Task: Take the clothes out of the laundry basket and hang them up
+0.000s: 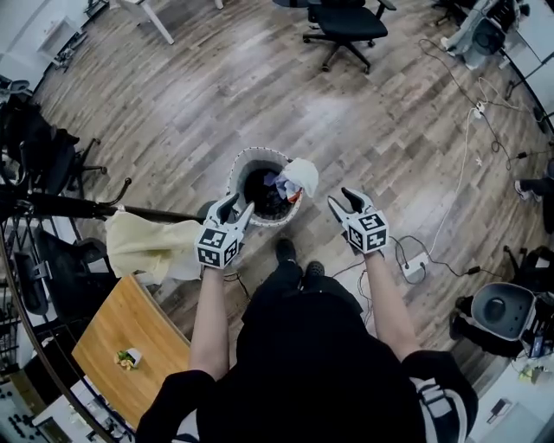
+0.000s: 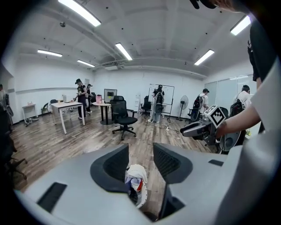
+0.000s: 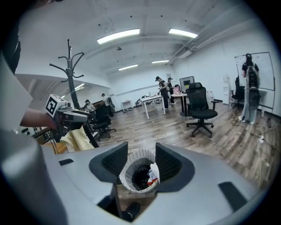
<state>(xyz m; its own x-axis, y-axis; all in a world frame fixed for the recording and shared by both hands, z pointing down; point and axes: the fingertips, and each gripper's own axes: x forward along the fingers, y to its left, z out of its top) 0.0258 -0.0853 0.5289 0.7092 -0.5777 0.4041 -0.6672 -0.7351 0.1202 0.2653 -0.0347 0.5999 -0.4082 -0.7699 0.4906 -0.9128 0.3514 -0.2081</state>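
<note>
**Head view.** Laundry basket [image 1: 237,170]: round, white-rimmed, on the wood floor [image 1: 216,78] just ahead of the person's feet. Clothes [image 1: 300,176]: a dark heap inside, with a white piece draped over the rim on the right gripper's side. Left gripper [image 1: 237,206]: over the near rim, fingers spread, nothing in them. Right gripper [image 1: 341,199]: just beside the basket, clear of the rim, fingers spread and empty. Yellow cloth [image 1: 147,244]: hung on a dark rack [image 1: 69,208] to the left. Wooden table [image 1: 112,342]: lower left, a small item on it. Office chair [image 1: 346,22]: at the top, well apart.

**Left gripper view.** Jaws apart with nothing on the pads. White, blue and red clothes and a bit of basket rim show through the gap, below. The right gripper is at right, level and open.

**Right gripper view.** Jaws apart and empty. The basket shows in the gap, the white piece on its right rim. The left gripper, yellow cloth and a coat stand [image 3: 70,66] are at left.
</note>
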